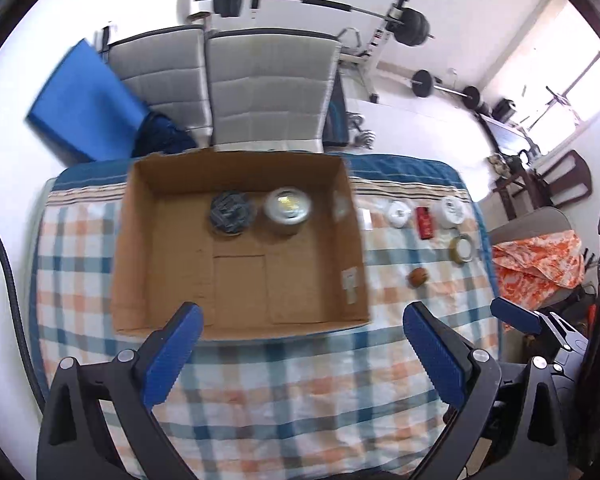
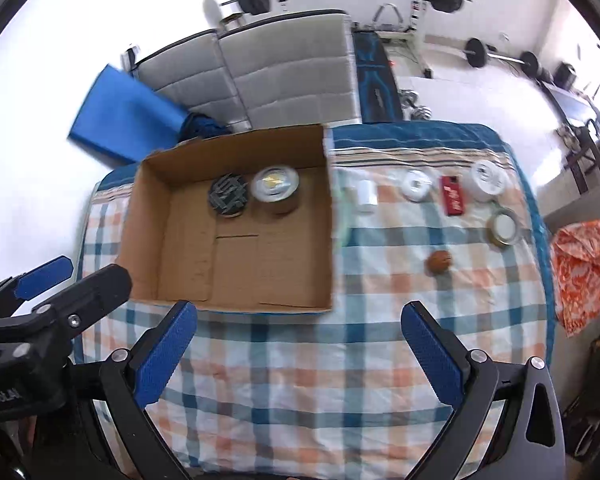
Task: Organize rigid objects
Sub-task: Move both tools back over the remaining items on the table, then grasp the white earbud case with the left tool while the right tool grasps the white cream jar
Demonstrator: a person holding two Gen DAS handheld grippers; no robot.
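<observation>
Motion blur smears the small items; the cardboard box (image 1: 240,240) lies just beyond the wide-spread, empty left gripper (image 1: 302,316) and right gripper (image 2: 298,314).

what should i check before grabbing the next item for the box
1. Left gripper open, holding nothing: ok.
2. Right gripper open, holding nothing: ok.
3. Box has bare floor in front of the dark jar and white-lid jar: ok.
4. Items still outside on the cloth: red case, brown ball, tape roll: not ok, unsorted.
5. Ball stands apart from its neighbours, approach open: ok.
6. Ball will stay put when touched: cannot tell.
</observation>
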